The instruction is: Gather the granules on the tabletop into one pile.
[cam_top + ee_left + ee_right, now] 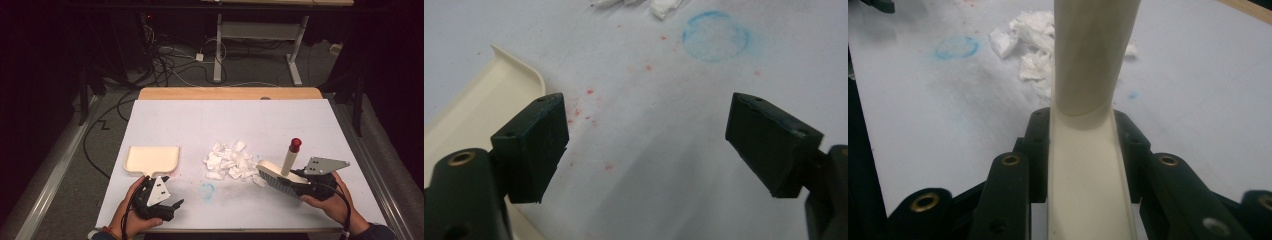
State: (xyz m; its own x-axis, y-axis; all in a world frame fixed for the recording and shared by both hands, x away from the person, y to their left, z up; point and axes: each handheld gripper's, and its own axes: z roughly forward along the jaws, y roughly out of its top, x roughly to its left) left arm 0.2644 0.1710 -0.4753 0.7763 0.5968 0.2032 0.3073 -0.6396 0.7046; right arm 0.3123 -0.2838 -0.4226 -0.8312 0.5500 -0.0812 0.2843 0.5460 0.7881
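A cream dustpan [151,159] lies flat on the white table at the left; its rim [469,115] is just outside one jaw in the left gripper view. My left gripper [167,192] [646,142] rests by the pan's handle, open, with bare table between its jaws. A pile of crumpled white paper scraps [230,161] [1030,47] sits mid-table. My right gripper [300,184] [1083,145] is shut on a cream brush [277,176] [1088,165]. Its red-tipped handle [295,145] points up, and its bristle edge sits at the right side of the scraps.
A faint blue ring [207,190] [715,36] and small red specks [589,107] mark the white sheet near the front. A wooden table edge [230,93] runs along the back. Cables and a desk frame [260,45] stand on the floor beyond.
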